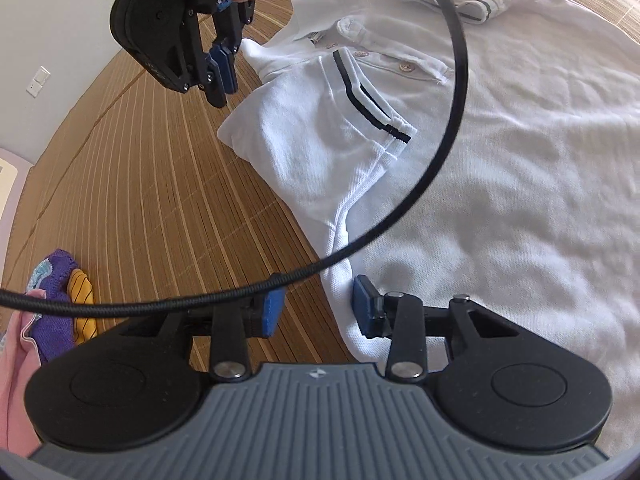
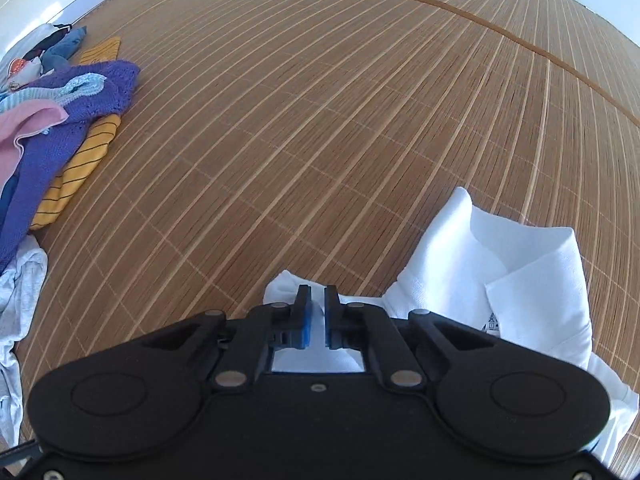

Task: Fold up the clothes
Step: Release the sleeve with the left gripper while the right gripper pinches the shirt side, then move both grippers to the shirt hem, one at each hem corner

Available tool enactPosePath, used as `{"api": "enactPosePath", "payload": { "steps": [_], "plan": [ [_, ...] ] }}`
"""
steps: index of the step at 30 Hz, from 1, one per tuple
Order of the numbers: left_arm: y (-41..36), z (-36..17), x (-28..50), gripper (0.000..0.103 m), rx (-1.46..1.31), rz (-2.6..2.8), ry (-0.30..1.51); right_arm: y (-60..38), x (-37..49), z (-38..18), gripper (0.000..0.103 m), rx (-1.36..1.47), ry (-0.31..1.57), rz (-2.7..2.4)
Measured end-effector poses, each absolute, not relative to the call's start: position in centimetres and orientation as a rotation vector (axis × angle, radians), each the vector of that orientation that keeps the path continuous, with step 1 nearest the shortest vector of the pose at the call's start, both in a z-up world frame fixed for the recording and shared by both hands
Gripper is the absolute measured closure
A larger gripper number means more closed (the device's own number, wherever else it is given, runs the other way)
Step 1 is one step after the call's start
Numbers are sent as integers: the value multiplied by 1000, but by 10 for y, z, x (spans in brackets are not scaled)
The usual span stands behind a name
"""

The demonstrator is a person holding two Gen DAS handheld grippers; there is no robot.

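While polo shirt lies collar-away (lengthwise), right hand-held gripper pinches it; left gapes.

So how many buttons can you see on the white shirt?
3, in a row down the placket below the collar: top button, middle button, lowest button. The cable may hide more.

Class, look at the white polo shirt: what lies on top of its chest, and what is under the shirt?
A folded-in sleeve lies on the white polo shirt; a black cable hangs above. Bamboo mat shows beside it; anything beneath is covered.
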State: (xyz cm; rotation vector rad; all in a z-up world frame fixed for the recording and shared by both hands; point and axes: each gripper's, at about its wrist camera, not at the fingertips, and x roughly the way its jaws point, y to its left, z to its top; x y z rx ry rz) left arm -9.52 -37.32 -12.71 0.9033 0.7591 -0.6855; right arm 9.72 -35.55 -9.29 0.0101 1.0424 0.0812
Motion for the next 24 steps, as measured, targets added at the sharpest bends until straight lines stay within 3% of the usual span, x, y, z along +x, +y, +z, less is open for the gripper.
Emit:
{"api": "enactPosePath", "payload": {
  "steps": [3, 6, 11, 13, 15, 24],
  "plan": [
    [-371, -127, -91, 58, 883, -702, 794, -365, 92, -73, 89, -2, 994, 79],
    [-368, -124, -81, 54, 808, -682, 851, -389, 71, -49, 65, 58, 954, 43],
    [-359, -115, -72, 53, 636, -657, 998, -439, 15, -11, 53, 118, 946, -16],
    [-352, -109, -72, 53, 521, -652, 1050, -456, -11, -4, 42, 136, 947, -59],
    [-346, -103, -75, 53, 414, -632, 1099, -472, -43, -5, 37, 179, 985, -108],
    [-315, -102, -109, 47, 42, -435, 1334, -492, -201, -53, 34, 438, 1124, -244]
  ]
}}
